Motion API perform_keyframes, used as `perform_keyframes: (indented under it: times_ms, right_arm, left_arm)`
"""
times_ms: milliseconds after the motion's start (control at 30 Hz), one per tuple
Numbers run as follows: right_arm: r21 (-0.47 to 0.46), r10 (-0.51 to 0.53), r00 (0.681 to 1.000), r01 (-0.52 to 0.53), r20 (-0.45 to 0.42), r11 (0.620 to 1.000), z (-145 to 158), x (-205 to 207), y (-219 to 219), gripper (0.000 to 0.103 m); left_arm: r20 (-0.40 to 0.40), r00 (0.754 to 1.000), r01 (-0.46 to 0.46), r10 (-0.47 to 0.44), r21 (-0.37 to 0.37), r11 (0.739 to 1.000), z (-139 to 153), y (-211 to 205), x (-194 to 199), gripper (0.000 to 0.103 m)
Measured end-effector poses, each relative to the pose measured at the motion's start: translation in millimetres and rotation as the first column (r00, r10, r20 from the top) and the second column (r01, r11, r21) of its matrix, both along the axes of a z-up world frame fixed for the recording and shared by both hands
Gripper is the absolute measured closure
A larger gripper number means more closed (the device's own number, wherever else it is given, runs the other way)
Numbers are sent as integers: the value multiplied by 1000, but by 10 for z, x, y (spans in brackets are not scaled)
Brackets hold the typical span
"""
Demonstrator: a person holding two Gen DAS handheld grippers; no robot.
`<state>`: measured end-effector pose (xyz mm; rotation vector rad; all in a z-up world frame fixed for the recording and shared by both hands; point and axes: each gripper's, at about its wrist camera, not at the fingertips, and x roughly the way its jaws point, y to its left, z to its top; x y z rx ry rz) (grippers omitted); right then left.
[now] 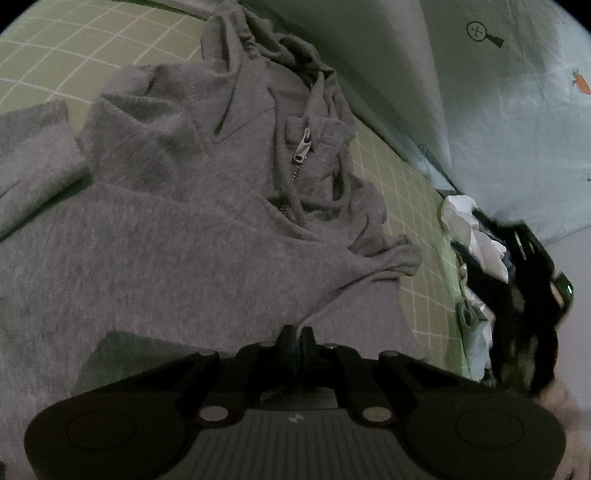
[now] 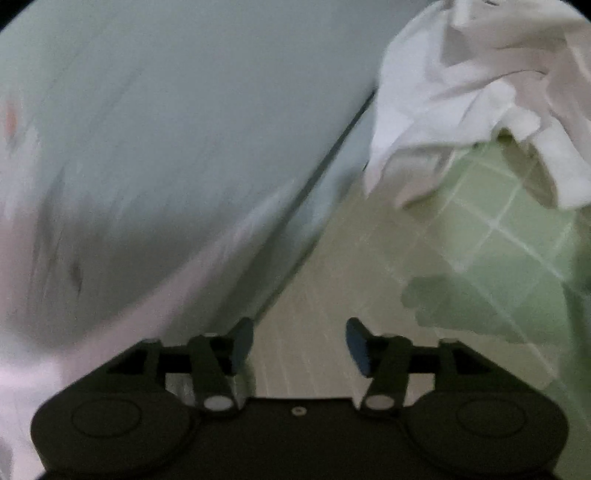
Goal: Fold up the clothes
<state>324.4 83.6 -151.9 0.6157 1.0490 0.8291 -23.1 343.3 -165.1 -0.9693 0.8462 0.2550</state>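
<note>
No readable words or numbers appeared in either view; the pale printed sheet (image 1: 517,122) at the back of the left wrist view bore only small pictures, a circled cross with a handle (image 1: 482,34) and an orange carrot (image 1: 581,82); the left gripper's body (image 1: 295,435) carried a tiny pale emblem (image 1: 295,418), too small to read.
</note>
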Motion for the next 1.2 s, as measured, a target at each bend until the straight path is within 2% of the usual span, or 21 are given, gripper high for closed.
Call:
perform_keyframes:
  times_ms: [133,233,300,367,400,467,500,533,567,600,633,700,800,833,867,900,933,1000,1100,1167,1200]
  right_arm:
    - [-58,99,993,-103,-59,993,-209,-691,-112,30]
    - [-53,133,989,-136,-60,989,-244,-1251,-289,25]
    - [-104,137,990,-138,-17,985,-155,-1543,-368,21]
    - [-227,198,977,-177,77,958,-83,-1808,-306,20]
    - [-305,251,958,-199,139,931,-58,-1923,-244,22]
    - [-467,372,893,-224,253,856,-14,-2144,-110,30]
    - [-539,439,848,-231,296,810,-7,-2235,-28,53]
    - [-613,505,795,-222,336,758,-5,-2320,45,92]
    - [-670,559,744,-206,366,713,-1,-2415,62,100]
    - [-682,561,735,-187,380,707,35,-2448,25,100]
    - [-686,553,735,-167,392,709,78,-2466,-20,101]
    - [-675,486,792,-132,369,726,131,-2452,-253,101]
    - [-677,433,847,-126,307,725,84,-2496,-569,100]
    - [-685,425,853,-115,304,720,81,-2512,-596,98]
    - [-694,419,855,-102,305,713,82,-2528,-605,95]
    - [-699,403,864,-86,303,710,96,-2530,-599,83]
    - [-700,374,876,-60,305,711,125,-2525,-570,67]
    - [-693,318,894,-11,316,721,192,-2502,-522,57]
    - [-663,258,907,30,332,748,302,-2464,-482,50]
    - [-657,243,910,42,336,753,331,-2471,-450,48]
    - [-659,242,909,45,338,751,335,-2476,-425,48]
  left_arm:
    - [-14,1000,-5,5,37,999,49,-61,11,96]
    - [-32,999,0,2,74,997,119,-112,32,94]
    - [-49,999,11,-5,123,992,211,-159,18,85]
    - [-62,998,13,-2,175,984,287,-196,-33,77]
    - [-67,998,5,8,184,983,305,-194,-77,76]
    - [-77,997,-16,32,202,979,338,-185,-173,76]
    - [-86,995,-33,53,213,977,349,-167,-239,75]
    - [-95,993,-51,74,224,973,361,-148,-305,74]
    - [-102,990,-69,96,238,969,378,-128,-383,74]
    - [-104,987,-89,119,258,962,406,-105,-483,74]
    - [-106,984,-108,142,277,955,434,-83,-583,74]
    - [-108,976,-146,188,315,938,490,-37,-782,74]
    - [-108,962,-194,251,377,906,576,31,-1067,74]
    - [-114,960,-190,257,411,891,608,53,-1119,72]
    - [-126,957,-179,261,449,875,636,76,-1151,65]
    - [-135,957,-162,255,480,862,655,104,-1160,60]
    - [-135,962,-144,239,497,856,667,140,-1147,59]
    - [-136,969,-107,208,529,842,691,211,-1120,57]
    - [-132,983,-30,127,571,821,703,281,-940,47]
    - [-148,985,19,86,593,805,650,316,-733,46]
    - [-165,983,29,85,590,807,591,335,-637,46]
